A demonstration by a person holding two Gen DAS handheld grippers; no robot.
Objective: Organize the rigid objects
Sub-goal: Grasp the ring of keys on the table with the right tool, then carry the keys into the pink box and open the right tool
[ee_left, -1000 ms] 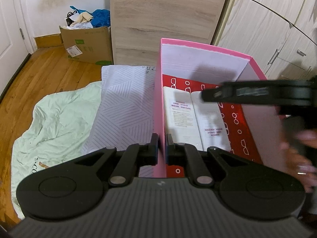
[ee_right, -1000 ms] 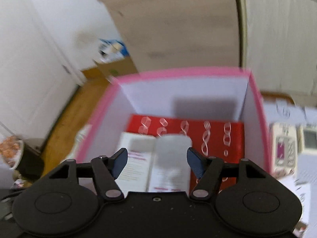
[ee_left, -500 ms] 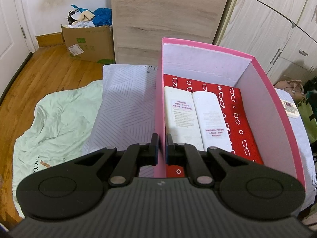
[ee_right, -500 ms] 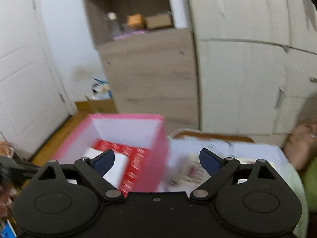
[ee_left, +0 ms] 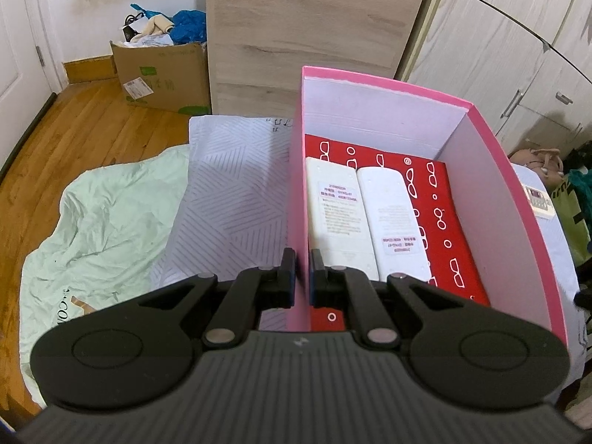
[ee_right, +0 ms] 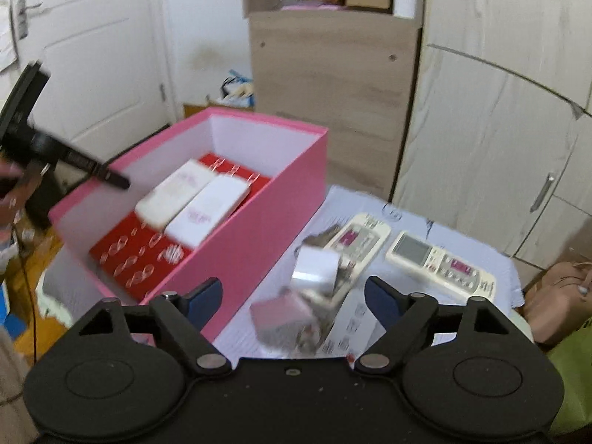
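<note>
Since a second ago my right gripper has swung out of the pink box and off to its right side; it was looking straight down into the box then, and now it looks across the box's outer wall toward the loose things beside it. Its jaws have been closing a little from their widest in the last half second but stand wide apart, nothing between the pads. My left gripper has not shifted: its jaws are pinched shut on the box's left wall, one finger outside, one inside.

The left wrist view gives me the inside of the box cleanly: two white remotes lie face down, side by side and touching, against the left wall on the red patterned lining. It shows almost nothing of the clutter outside, only the end of one remote past the right wall.

The right wrist view fills that in. Two remotes lie face up on the pale striped cloth to the right of the box: one near the box, the other just beyond it. In front of them sit a small white block and a pinkish object, both too blurred to name. That view also catches my left gripper at the box's far wall.
</note>
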